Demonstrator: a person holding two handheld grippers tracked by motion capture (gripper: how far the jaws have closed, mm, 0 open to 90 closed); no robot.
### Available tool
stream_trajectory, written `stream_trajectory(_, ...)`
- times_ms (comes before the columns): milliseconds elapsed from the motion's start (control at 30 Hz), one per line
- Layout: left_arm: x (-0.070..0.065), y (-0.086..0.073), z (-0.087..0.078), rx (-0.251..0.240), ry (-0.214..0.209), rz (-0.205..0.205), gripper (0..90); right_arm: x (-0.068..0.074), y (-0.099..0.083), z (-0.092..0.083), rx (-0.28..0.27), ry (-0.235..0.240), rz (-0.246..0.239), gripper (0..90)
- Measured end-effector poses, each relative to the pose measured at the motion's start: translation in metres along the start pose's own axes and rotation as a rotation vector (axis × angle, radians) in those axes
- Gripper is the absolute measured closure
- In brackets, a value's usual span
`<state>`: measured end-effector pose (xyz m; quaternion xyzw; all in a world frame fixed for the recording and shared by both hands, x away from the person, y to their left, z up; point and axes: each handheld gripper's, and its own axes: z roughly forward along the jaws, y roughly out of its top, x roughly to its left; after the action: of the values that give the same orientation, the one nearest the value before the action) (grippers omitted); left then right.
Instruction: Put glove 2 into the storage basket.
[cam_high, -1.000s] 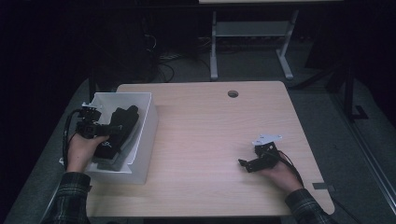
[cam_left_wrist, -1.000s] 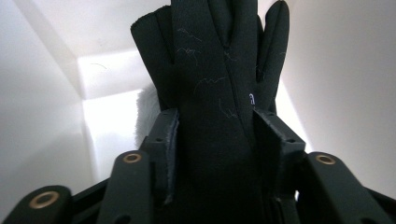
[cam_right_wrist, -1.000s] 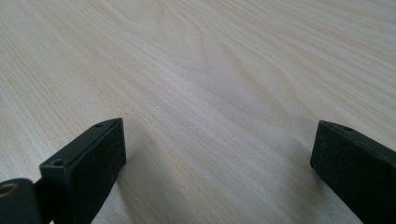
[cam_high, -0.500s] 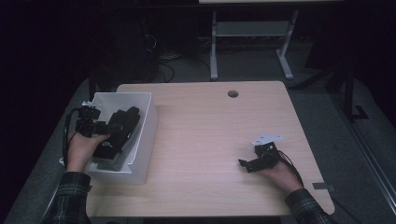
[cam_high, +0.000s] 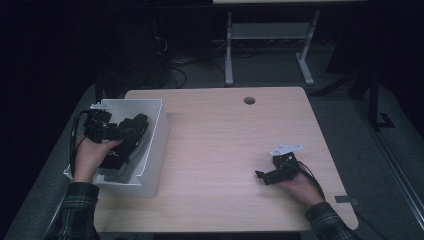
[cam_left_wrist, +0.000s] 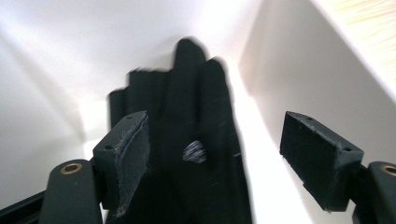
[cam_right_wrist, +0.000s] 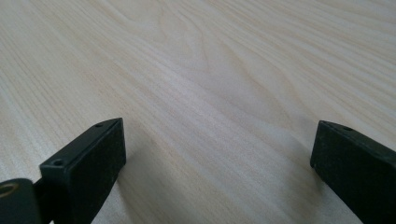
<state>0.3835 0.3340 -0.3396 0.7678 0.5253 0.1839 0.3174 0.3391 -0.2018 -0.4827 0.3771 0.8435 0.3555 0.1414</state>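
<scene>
Left gripper (cam_high: 131, 127) over a white bin (cam_high: 155, 150) of black parts, right gripper (cam_high: 265, 176) resting apart on the table (cam_high: 215, 145).

The white bin stands at the table's left edge, and in it lies a heap of black objects (cam_high: 117, 155) (too dark to tell apart from above). In the left gripper view a long black piece (cam_left_wrist: 187, 154), blurred at its far end, lies on the bin's white floor between the two jaws; the left pad is just beside it, the right pad stands well clear, so the jaws, which have just been opening, are released and grip nothing. The left hand (cam_high: 92, 155) holds that gripper over the bin. The right gripper, in the right hand (cam_high: 300, 185), lies low on the bare wood well apart from the bin, its jaws spread wide with only table between them.
</scene>
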Motion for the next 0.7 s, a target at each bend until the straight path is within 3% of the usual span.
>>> stream_trajectory(200,-0.021,0.014,-0.004,-0.037,-0.064,0.037,23.7,0.000,0.000,0.000,0.000,0.001,0.000,3.2)
stream_trajectory(700,-0.097,0.042,-0.001,-0.111,-0.180,0.131,23.7,0.000,0.000,0.000,0.000,0.002,-0.001,3.2)
